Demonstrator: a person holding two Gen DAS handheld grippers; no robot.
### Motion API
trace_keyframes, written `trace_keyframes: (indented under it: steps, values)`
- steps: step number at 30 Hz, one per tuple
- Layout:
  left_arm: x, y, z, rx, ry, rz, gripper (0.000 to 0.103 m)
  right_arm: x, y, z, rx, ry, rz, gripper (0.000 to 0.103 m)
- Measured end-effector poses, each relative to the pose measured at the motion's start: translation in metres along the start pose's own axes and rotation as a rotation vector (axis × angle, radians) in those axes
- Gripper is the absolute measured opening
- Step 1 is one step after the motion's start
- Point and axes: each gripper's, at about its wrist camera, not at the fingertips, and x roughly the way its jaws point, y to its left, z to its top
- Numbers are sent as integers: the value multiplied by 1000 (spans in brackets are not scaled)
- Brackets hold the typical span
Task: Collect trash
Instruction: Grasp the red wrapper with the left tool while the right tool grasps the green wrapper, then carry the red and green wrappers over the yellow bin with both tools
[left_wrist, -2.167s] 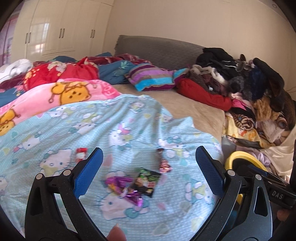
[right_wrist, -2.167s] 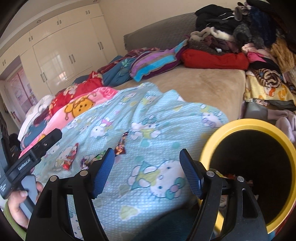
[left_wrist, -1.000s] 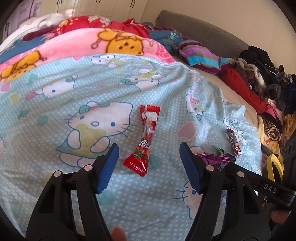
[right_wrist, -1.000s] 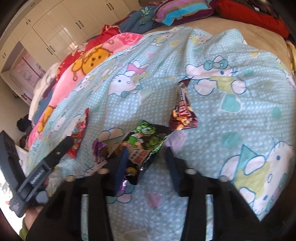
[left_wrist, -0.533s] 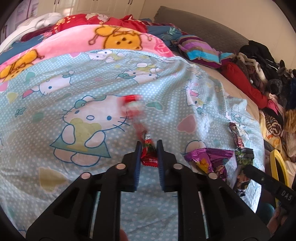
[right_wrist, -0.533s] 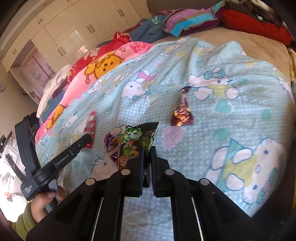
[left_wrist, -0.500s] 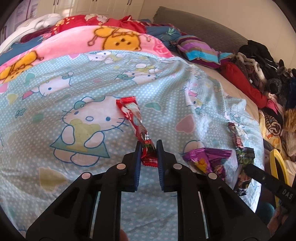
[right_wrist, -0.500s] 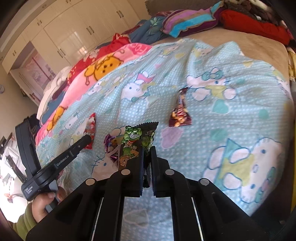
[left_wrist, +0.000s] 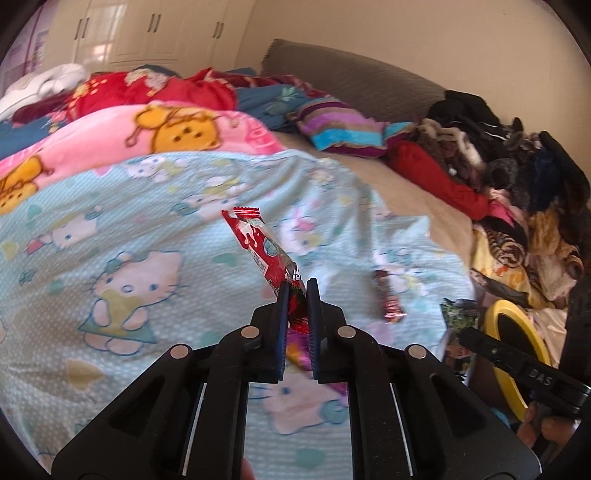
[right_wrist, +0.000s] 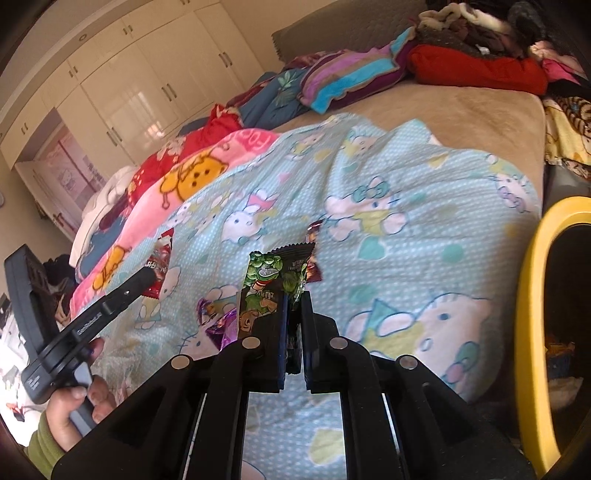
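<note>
Covering most of the bed is a pale blue cartoon-cat blanket (left_wrist: 155, 229), with a pink bear-print blanket (left_wrist: 122, 129) and red bedding behind it, a striped purple pillow (left_wrist: 343, 129) near the grey headboard (left_wrist: 354, 79), bare tan mattress to the right and a heap of dark clothes (left_wrist: 517, 158) along the far right edge; cream wardrobe doors (right_wrist: 147, 85) fill the back wall. Left gripper (left_wrist: 297, 295) has just closed and pinches the lower end of a red snack wrapper (left_wrist: 262, 247), lifted clear of the blanket, long axis tilted, free crimped end pointing up and to the left, away from the jaws. Right gripper (right_wrist: 293, 299), jaws nearly together, clamps a green cartoon-print snack packet (right_wrist: 273, 277) by its lower part; packet stands roughly upright, serrated top edge pointing up and away from the fingers, also off the blanket. Lying flat on the blanket: a dark red candy-bar wrapper (left_wrist: 386, 297), long axis running away from the viewer, and a crumpled purple foil wrapper (right_wrist: 221, 321) just left of the right gripper. Yellow-rimmed trash bin (right_wrist: 532, 295) stands at the bed's right edge, beside the blanket. A hand (right_wrist: 79, 410) in a green sleeve grips the left gripper's handle.
</note>
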Motion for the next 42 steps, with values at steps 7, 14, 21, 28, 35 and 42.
trace_keyframes:
  steps: [7, 14, 21, 28, 35, 42]
  values:
    - [-6, -40, 0, 58, -9, -82, 5, -20, -20, 8, 53, -52, -22, 7]
    - [-10, -72, -2, 117, -13, -138, 5, -41, -44, 14, 109, -105, -51, 7]
    - [-13, -97, -7, 158, -7, -187, 5, -62, -75, 16, 173, -154, -89, 7]
    - [-15, -124, -11, 202, -2, -238, 5, -84, -99, 16, 226, -196, -126, 7]
    - [-16, -147, -16, 239, 8, -277, 5, -102, -120, 16, 270, -230, -155, 7]
    - [-16, -169, -23, 277, 21, -316, 5, -121, -140, 13, 298, -254, -200, 7]
